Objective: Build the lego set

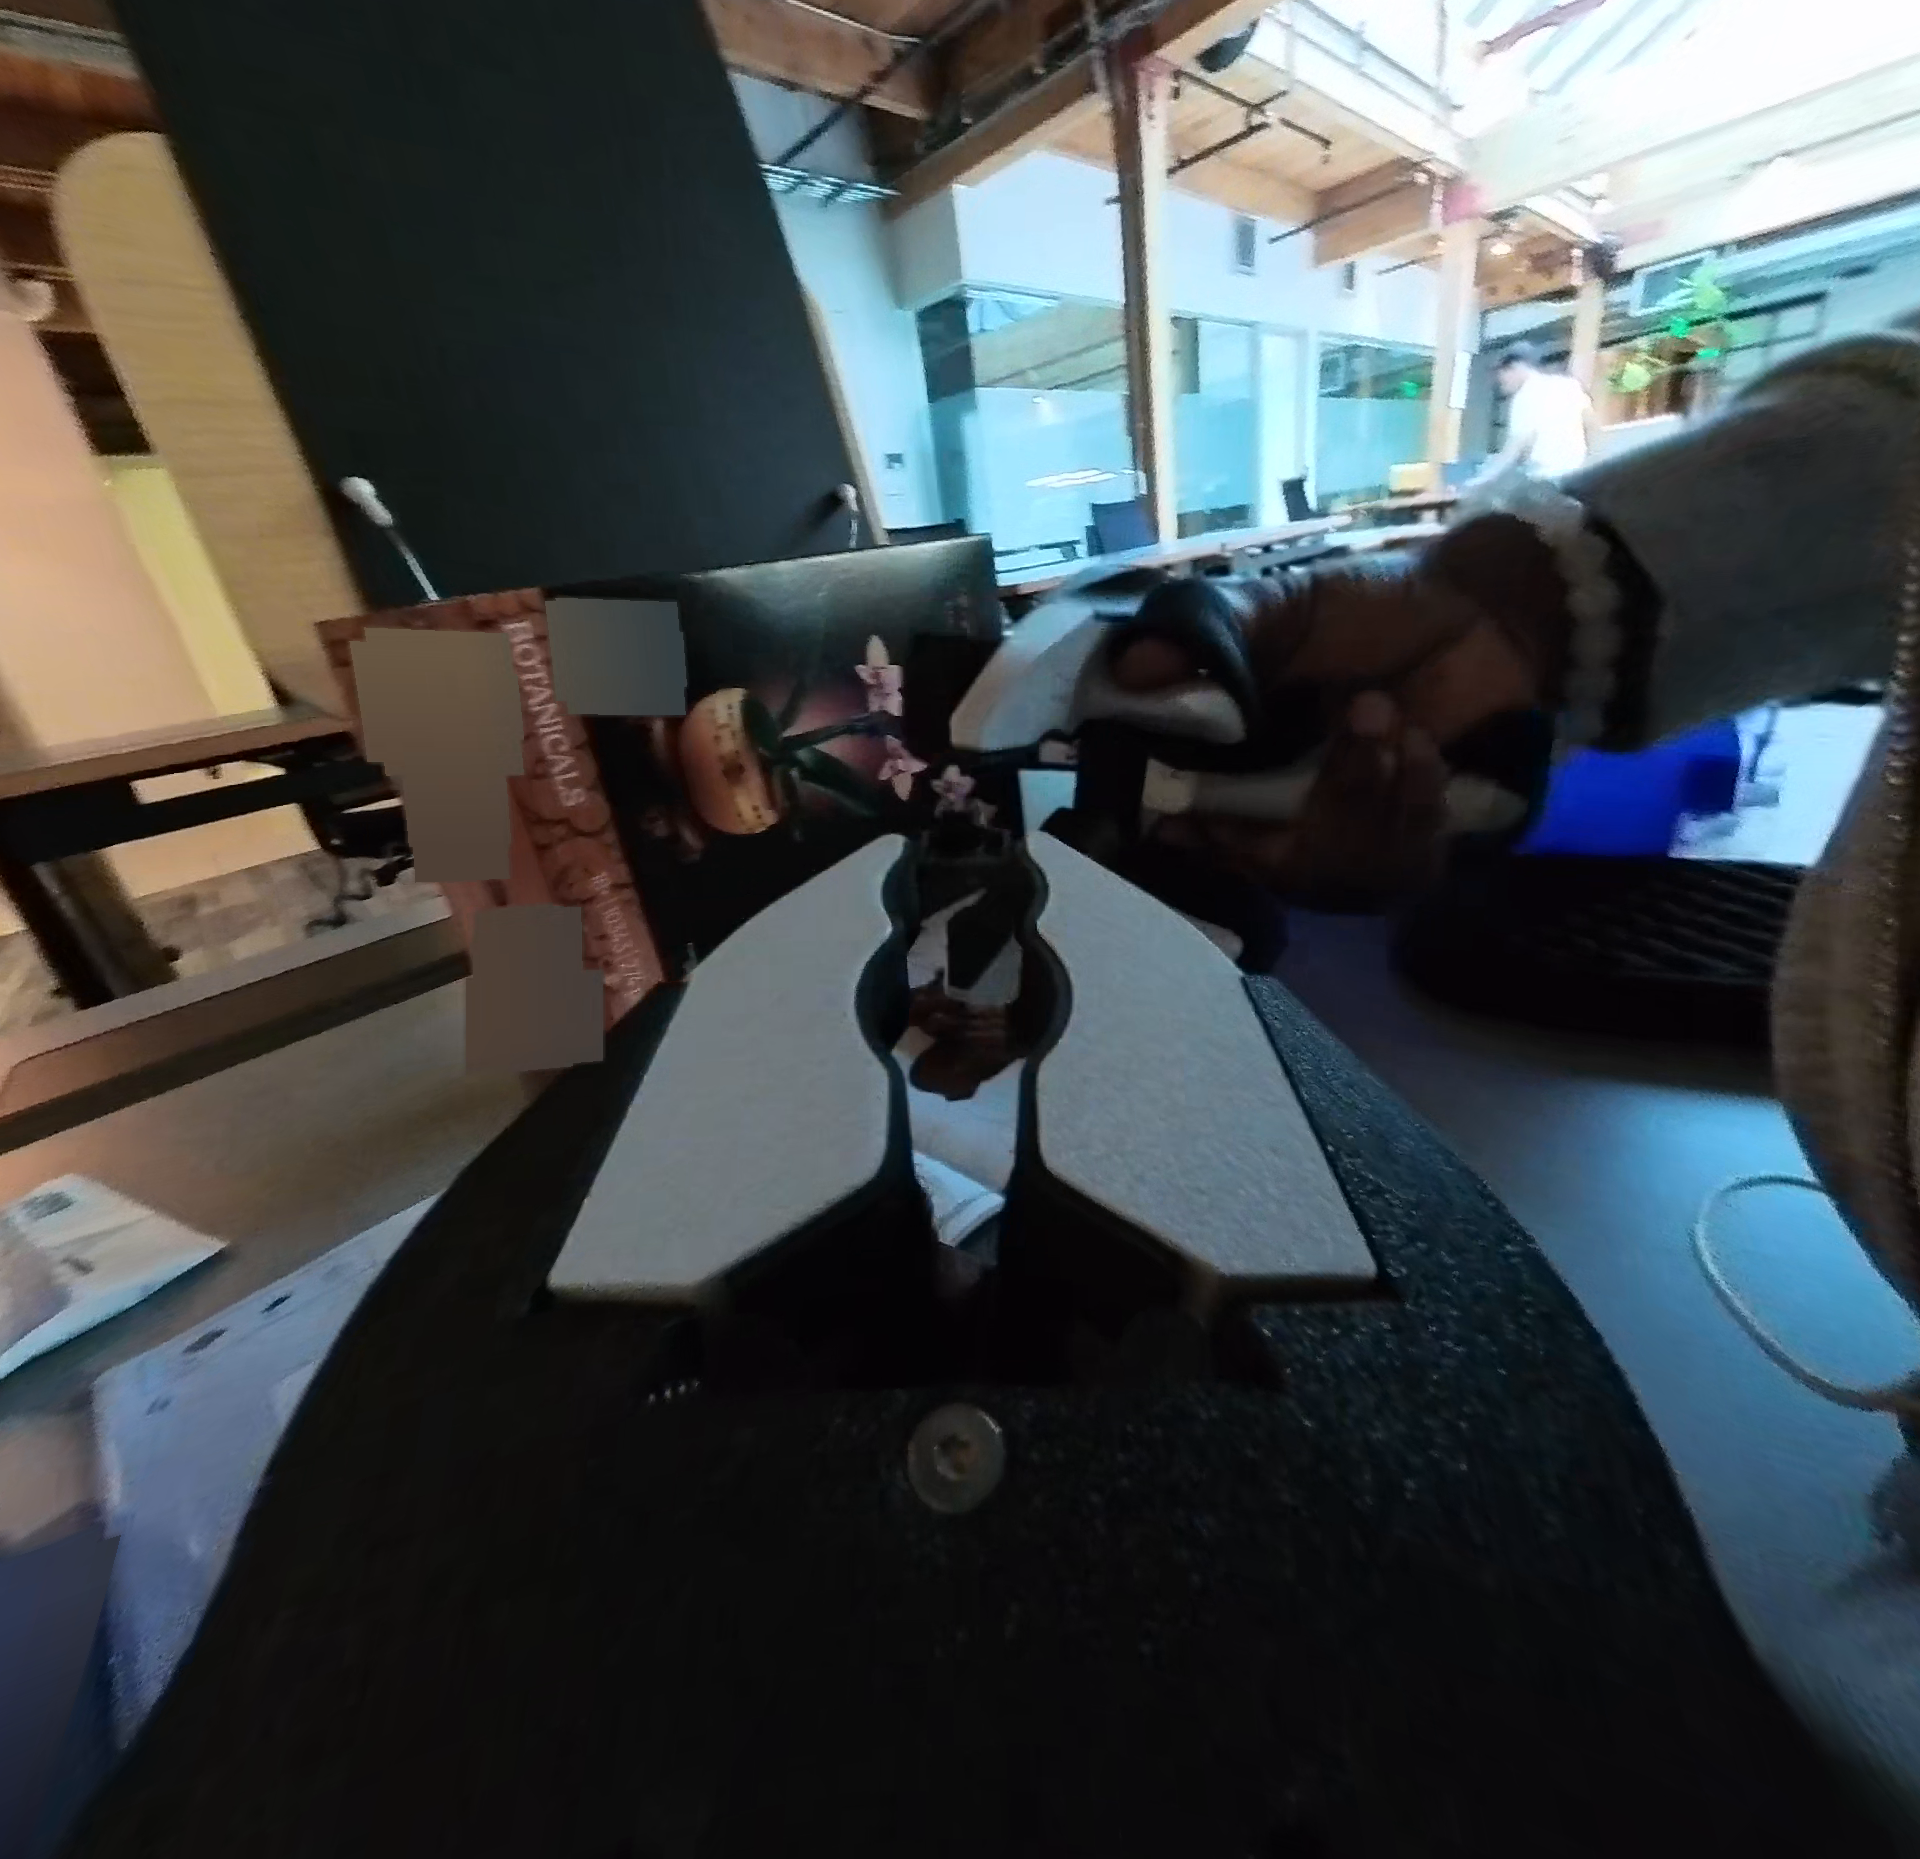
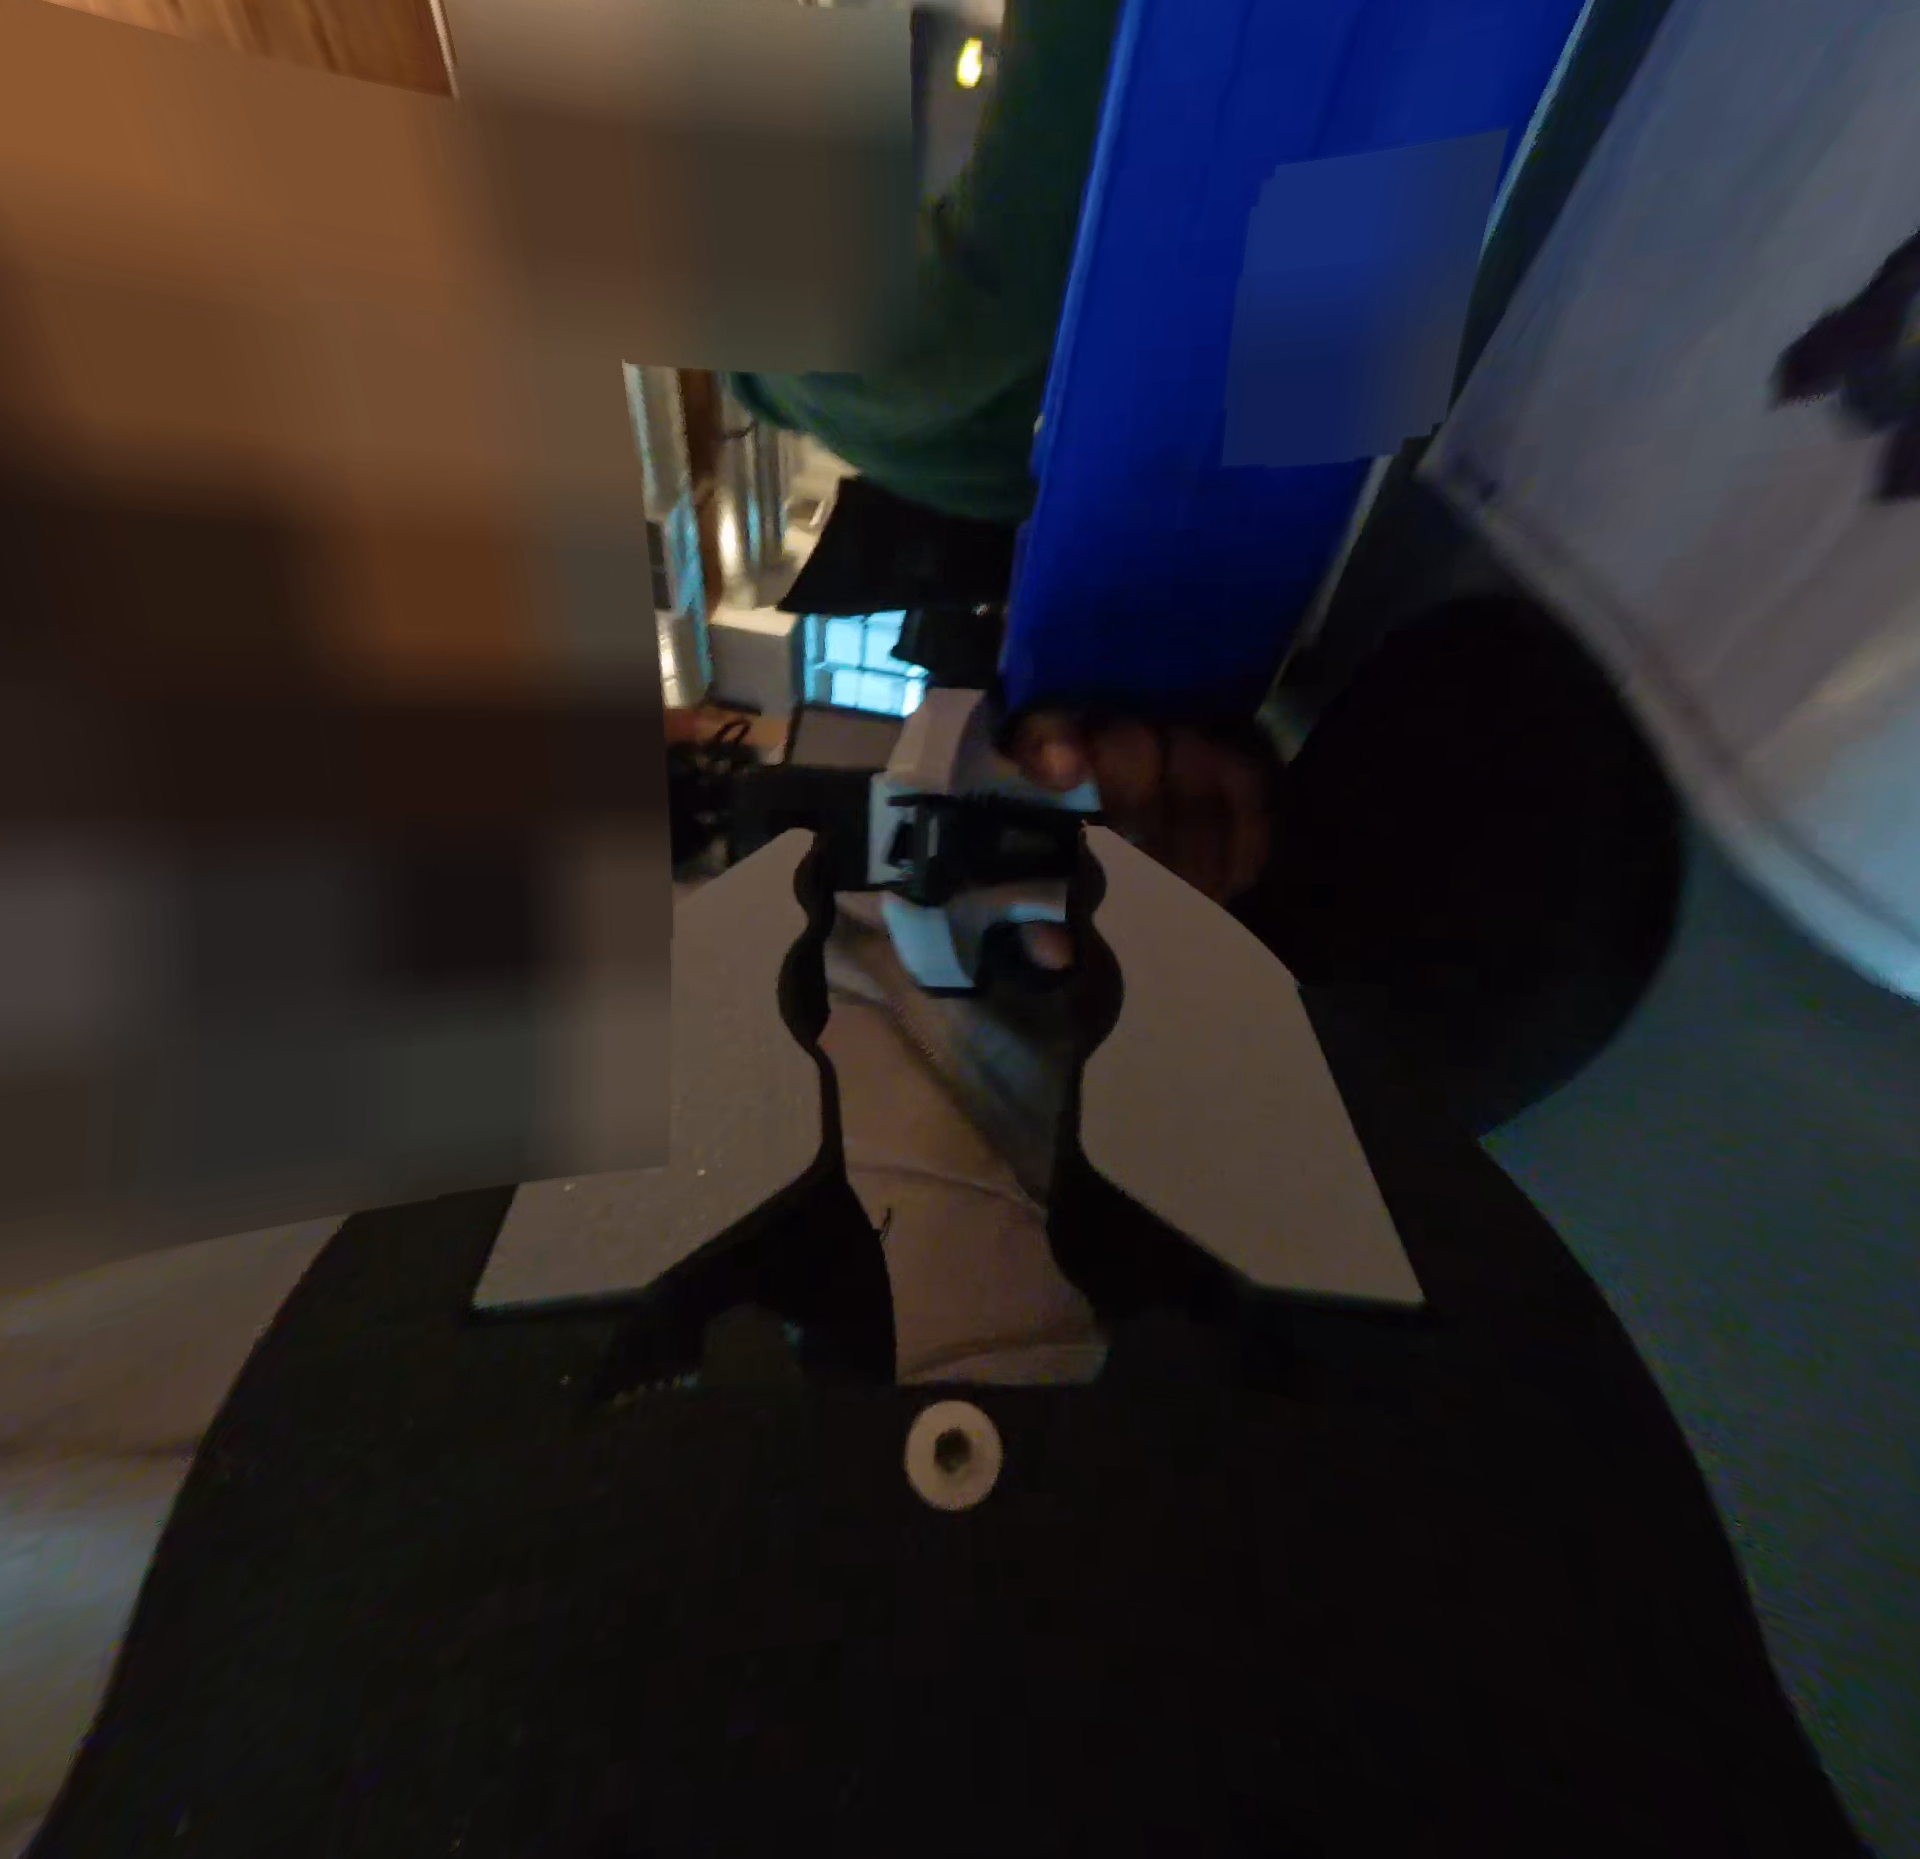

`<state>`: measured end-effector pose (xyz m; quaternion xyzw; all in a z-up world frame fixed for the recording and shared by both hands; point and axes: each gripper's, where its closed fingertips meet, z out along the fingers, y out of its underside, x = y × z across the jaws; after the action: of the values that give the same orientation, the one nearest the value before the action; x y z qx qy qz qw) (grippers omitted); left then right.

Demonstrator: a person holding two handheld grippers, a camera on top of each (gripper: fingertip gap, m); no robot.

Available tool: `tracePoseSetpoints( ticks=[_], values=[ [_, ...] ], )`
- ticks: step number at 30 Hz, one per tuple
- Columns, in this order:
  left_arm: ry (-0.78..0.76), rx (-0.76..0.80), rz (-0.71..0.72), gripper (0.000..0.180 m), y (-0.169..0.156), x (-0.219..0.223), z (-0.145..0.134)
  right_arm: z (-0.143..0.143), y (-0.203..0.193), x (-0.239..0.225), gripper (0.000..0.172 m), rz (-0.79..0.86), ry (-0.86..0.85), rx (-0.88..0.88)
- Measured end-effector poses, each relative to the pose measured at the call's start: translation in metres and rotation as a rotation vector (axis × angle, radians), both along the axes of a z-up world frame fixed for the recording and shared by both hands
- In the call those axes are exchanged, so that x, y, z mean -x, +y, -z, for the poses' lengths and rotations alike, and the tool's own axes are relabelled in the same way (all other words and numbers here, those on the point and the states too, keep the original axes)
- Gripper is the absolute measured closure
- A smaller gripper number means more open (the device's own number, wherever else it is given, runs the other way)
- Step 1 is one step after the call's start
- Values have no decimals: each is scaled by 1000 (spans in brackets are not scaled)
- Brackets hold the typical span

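Beside one box (image 1: 727, 656), left hand-held gripper (image 1: 971, 853) narrowly parted; right hand-held gripper (image 2: 951, 853) open, empty.

Daylight pours through the skylight (image 1: 1621, 53) at the upper right of the left wrist view and burns it out to plain white, while the gripper body (image 1: 935, 1549) below lies in deep shade. Motion blur smears the hand (image 1: 1382, 708) and the box (image 1: 727, 729). Straight beams bow toward the edges from the wide lens. The right wrist view is much dimmer and softer throughout; its only strong colour is a blue panel (image 2: 1247, 303), and a small window (image 2: 862, 656) glows pale far back.
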<state>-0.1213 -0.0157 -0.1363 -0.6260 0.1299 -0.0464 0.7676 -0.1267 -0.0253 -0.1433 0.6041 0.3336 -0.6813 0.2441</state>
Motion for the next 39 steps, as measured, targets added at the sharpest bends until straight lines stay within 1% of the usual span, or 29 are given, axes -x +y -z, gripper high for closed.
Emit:
tracePoseSetpoints(
  ticks=[2,4,9,13,19,29,39],
  values=[
    [3,6,15,165,0,-2,1,-2,-2,-1,132,-32,-15,15],
    [4,8,25,165,0,-3,1,0,-4,-2,135,-64,-30,-14],
    [11,6,40,165,-1,-5,1,4,-5,-3,145,-103,-54,-22],
    [9,6,37,165,-1,-4,1,2,-7,-4,151,-113,-40,-16],
    [17,10,38,165,0,-5,2,-3,-7,-5,166,-114,3,-12],
    [55,21,48,165,0,-10,6,2,-8,-10,168,-137,26,-88],
    [137,38,80,165,-2,-21,13,9,-9,-21,169,-144,-3,-69]
  ],
)
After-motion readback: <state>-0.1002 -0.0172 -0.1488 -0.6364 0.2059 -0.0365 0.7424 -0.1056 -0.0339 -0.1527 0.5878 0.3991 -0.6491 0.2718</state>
